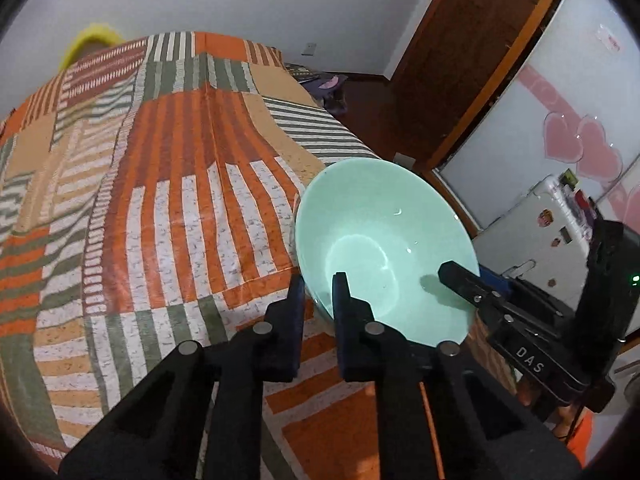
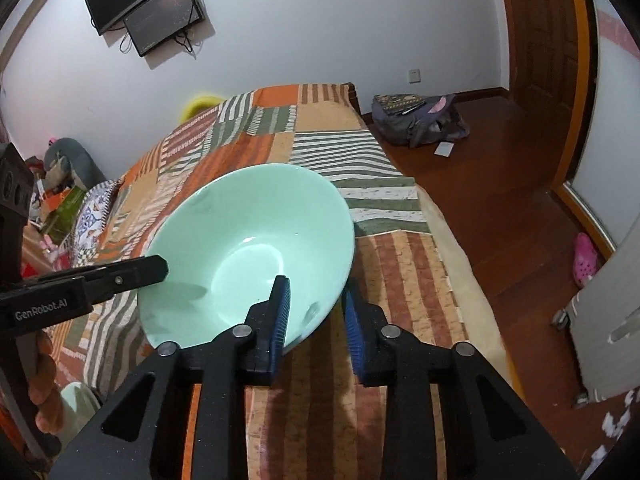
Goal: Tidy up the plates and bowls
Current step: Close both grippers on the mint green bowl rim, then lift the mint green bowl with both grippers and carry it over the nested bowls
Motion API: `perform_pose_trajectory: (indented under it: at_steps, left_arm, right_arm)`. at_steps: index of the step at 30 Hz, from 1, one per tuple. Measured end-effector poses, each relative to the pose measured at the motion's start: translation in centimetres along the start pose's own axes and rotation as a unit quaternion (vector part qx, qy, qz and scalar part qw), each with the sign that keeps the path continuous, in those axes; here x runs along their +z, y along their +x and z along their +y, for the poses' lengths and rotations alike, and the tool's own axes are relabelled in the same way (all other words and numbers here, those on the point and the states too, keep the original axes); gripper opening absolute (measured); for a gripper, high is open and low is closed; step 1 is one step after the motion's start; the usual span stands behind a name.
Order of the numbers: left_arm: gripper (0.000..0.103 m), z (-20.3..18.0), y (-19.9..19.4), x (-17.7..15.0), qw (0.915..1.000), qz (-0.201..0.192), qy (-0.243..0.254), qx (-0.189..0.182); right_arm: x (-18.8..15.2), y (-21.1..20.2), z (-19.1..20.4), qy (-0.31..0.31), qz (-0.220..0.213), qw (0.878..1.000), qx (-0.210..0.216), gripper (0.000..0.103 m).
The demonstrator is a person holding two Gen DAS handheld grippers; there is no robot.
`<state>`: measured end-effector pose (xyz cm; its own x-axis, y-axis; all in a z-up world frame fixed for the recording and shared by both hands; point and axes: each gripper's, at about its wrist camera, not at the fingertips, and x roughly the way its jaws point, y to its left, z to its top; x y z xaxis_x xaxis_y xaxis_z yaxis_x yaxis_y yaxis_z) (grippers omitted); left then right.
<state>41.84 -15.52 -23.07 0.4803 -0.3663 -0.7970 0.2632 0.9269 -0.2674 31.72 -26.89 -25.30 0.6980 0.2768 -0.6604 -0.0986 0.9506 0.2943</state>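
A pale green bowl [image 1: 384, 248] is held tilted above the striped patchwork bedspread [image 1: 168, 184]. My left gripper [image 1: 320, 292] is shut on its near-left rim, one finger inside and one outside. My right gripper [image 2: 316, 300] is shut on the bowl [image 2: 248, 240] at its near-right rim, one blue-padded finger inside and one outside. Each gripper shows in the other's view: the right gripper [image 1: 464, 280] at the bowl's right rim, the left gripper [image 2: 132, 272] at its left rim. A second pale green dish [image 2: 76, 404] lies low at the left, mostly hidden.
The bed fills the middle. A backpack [image 2: 416, 120] lies on the wooden floor [image 2: 500, 208] beyond the bed's right side. A white fridge [image 1: 540, 232] and a wooden door [image 1: 460, 60] stand at the right. Clutter [image 2: 60, 200] sits left of the bed.
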Motion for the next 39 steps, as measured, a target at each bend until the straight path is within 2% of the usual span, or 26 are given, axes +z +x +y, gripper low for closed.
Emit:
perform_pose_trajectory:
  at_steps: [3,9,14,24,30,39]
  left_arm:
    - [0.012,-0.4,-0.2,-0.1,0.9999,0.0,0.011,0.007]
    - [0.012,-0.3,-2.2,-0.8,1.0,-0.003,0.001,-0.005]
    - [0.012,-0.9,-6.6,-2.1,0.999,-0.041,0.015,0.009]
    - [0.012,-0.4,-17.5,-5.5,0.994,-0.102,0.017,0.034]
    - [0.012,1.2,-23.0,-8.4,0.991,-0.124,0.011,0.051]
    - [0.012,4.8,-29.0,-14.0,0.987,-0.142,-0.012,0.073]
  right_arm:
    - [-0.1,-0.1,0.2,0.0,-0.002,1.0,-0.004,0.022]
    - [-0.1,-1.7,0.8,0.004,-0.009,1.0,0.007,0.022]
    - [-0.1,-3.9,2.8,-0.017,-0.028,0.999,0.012,0.022]
    - [-0.5,-10.0,8.9,-0.061,-0.068,0.994,0.057,0.022]
    - [-1.7,-11.7,12.8,-0.08,-0.079,0.99,0.086,0.022]
    - [-4.3,-12.6,18.0,-0.105,-0.077,0.984,0.125,0.022]
